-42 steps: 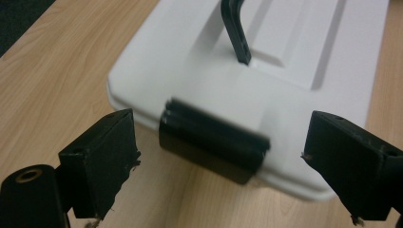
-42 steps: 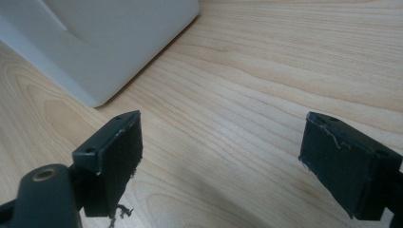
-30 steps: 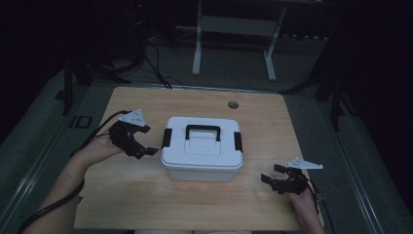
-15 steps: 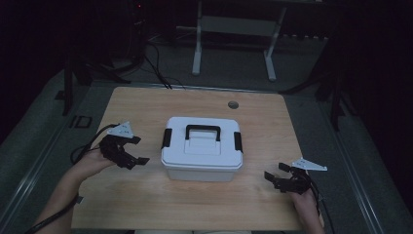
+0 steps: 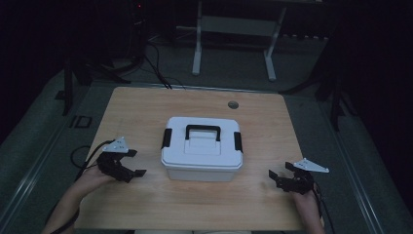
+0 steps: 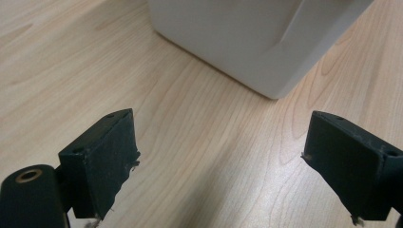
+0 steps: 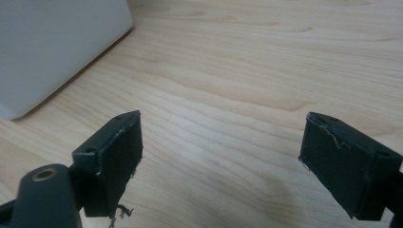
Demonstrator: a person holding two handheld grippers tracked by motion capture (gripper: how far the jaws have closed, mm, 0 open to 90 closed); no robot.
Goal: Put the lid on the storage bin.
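Observation:
A white lidded box with a black handle and black side latches stands in the middle of the wooden table. My left gripper rests low at the table's left front, open, nothing between its jaws, pointing toward the box. In the left gripper view the box's lower corner lies just ahead of the gripper. My right gripper sits at the right front, open and empty. The right gripper view has the box's side at upper left, beyond the gripper.
A small round grommet hole sits near the table's far edge. Beyond the table stands a white metal frame on a dark floor. Cables trail off the left edge. Bare wood lies around the box.
My left gripper has drawn back from beside the box toward the left front of the table. The right gripper has barely moved.

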